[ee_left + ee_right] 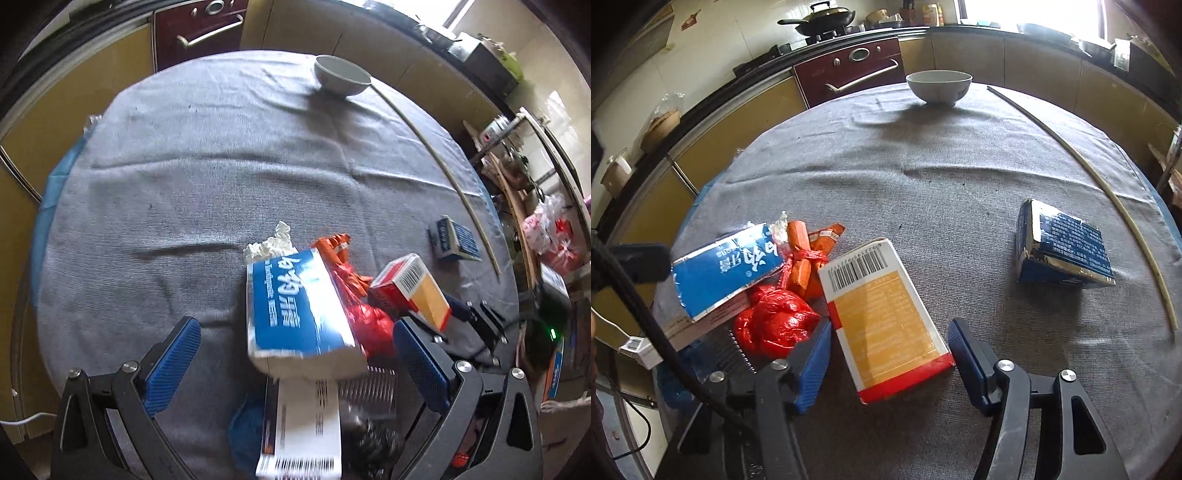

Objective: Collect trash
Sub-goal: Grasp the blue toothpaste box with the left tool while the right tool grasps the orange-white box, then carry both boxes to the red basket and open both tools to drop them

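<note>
A blue and white toothpaste box [299,314] lies on a pile of trash between the fingers of my open left gripper [295,365], untouched by the pads. Beside it are a red plastic bag [365,317], orange wrappers [332,245], crumpled white paper [273,243] and a white barcoded box [303,432]. My right gripper [886,354] is open around a red and yellow carton [886,321] lying flat on the grey cloth [923,177]; the pads stand apart from it. A dark blue box [1067,247] lies to the right. The toothpaste box [727,269] and red bag [775,325] show at left.
A white bowl [938,86] stands at the far edge of the round table. A long thin stick [1108,192] lies along the right side. Kitchen cabinets and a dark red oven [849,70] stand behind. A cable [646,314] hangs at left.
</note>
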A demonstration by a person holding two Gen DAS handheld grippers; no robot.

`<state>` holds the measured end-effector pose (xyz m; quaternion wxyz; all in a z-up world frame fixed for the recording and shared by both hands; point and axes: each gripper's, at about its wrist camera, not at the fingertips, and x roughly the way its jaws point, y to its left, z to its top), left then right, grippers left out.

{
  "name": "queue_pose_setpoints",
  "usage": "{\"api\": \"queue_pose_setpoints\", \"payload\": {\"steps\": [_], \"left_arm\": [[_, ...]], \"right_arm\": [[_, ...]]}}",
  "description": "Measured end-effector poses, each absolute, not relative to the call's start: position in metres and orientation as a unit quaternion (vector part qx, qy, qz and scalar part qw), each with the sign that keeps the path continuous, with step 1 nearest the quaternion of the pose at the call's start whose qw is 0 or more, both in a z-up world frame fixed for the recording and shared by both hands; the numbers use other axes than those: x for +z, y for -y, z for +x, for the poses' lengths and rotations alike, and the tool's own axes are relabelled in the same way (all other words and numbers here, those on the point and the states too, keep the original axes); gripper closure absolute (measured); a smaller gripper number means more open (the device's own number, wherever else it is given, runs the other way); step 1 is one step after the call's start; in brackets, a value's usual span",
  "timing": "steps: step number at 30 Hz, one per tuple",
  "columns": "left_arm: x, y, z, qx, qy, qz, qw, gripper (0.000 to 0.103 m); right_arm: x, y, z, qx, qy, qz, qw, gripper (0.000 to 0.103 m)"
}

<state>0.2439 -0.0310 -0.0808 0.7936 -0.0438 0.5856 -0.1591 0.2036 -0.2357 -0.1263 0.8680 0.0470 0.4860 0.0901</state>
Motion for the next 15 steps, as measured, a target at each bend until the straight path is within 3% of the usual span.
{"api": "queue_pose_setpoints", "payload": {"steps": [4,6,8,15], "left_arm": [[-0.093,0.033,0.249,-0.158,-0.597,-0.052,0.785,0.005],[-0.098,0.036,0.250,-0.160,-0.604,-0.049,0.779,0.028],[-0.104,0.039,0.250,-0.164,-0.612,-0.050,0.772,0.038],[-0.097,0.043,0.240,-0.177,-0.595,-0.043,0.783,0.041]], "right_arm": [[-0.126,0.238,0.199,0.094,-0.479,0.054,0.871,0.043],[-0.126,0.243,0.194,0.095,-0.475,0.068,0.872,0.043],[-0.126,0.250,0.189,0.090,-0.473,0.085,0.872,0.045],[-0.122,0.267,0.169,0.084,-0.461,0.131,0.873,0.046]]}}
